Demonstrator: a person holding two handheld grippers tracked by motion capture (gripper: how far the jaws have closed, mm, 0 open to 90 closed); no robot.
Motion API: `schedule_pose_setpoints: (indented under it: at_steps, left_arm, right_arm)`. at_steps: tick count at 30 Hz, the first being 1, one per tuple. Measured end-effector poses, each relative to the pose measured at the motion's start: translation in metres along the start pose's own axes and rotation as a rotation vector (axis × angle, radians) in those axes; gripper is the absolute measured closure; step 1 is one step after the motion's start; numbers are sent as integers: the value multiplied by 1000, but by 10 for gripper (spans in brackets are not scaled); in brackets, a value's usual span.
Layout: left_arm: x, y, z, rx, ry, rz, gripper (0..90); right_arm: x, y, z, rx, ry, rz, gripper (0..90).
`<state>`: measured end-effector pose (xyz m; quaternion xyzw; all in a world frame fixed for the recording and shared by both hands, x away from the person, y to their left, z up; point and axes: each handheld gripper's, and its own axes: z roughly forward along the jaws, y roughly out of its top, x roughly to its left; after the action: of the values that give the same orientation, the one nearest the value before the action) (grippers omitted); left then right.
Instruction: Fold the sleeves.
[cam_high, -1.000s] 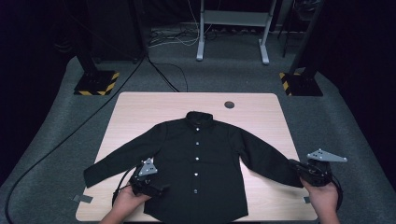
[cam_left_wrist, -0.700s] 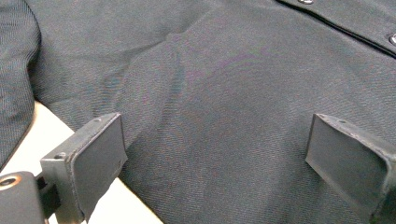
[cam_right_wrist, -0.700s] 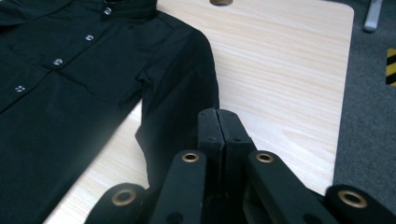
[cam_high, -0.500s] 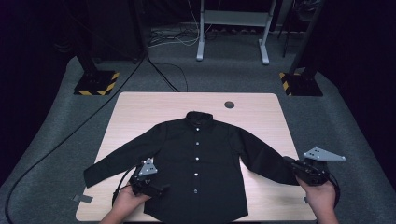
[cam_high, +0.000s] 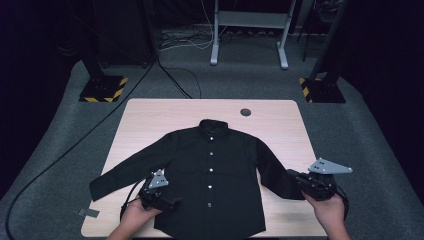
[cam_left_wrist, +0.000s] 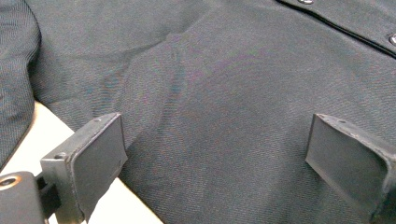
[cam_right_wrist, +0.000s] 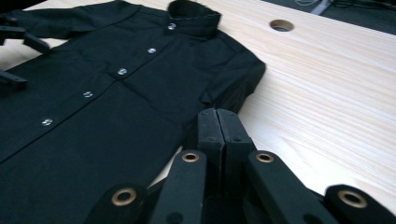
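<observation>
Shirt (cam_high: 210, 175) sleeve (cam_high: 277, 177) is pinched by the clenched right gripper (cam_high: 296, 178); fold it inward slowly while the released left gripper (cam_high: 172, 203) steadies the hem.

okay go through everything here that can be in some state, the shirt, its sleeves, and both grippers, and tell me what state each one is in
Shirt: spread flat on the table, front up, buttoned.
Left sleeve: stretched out flat.
Right sleeve: its cuff end pinched in the right gripper.
Left gripper: open, jaws wide over the shirt's lower front.
Right gripper: shut on the right sleeve.
</observation>
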<state>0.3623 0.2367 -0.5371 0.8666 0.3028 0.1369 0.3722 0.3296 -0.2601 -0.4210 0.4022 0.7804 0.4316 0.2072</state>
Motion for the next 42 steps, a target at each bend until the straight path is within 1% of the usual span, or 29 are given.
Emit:
schedule_pose_setpoints:
  at_steps: [7, 14, 23, 30, 34, 38, 42]
  left_arm:
    - [0, 0, 0, 0, 0, 0, 48]
    - [0, 0, 0, 0, 0, 0, 48]
    - [0, 0, 0, 0, 0, 0, 48]
    - [0, 0, 0, 0, 0, 0, 49]
    - [0, 0, 0, 0, 0, 0, 49]
    - [0, 0, 0, 0, 0, 0, 48]
    - [0, 0, 0, 0, 0, 0, 48]
  right_arm:
    - [18, 0, 11, 10, 59, -24, 893]
    - [35, 3, 21, 4, 112, -46, 893]
    - [52, 4, 37, 24, 169, -67, 894]
    - [64, 4, 50, 36, 207, -84, 893]
    - [69, 4, 57, 48, 221, -94, 893]
    - [74, 3, 65, 72, 228, -106, 893]
    - [80, 1, 74, 94, 243, -112, 893]
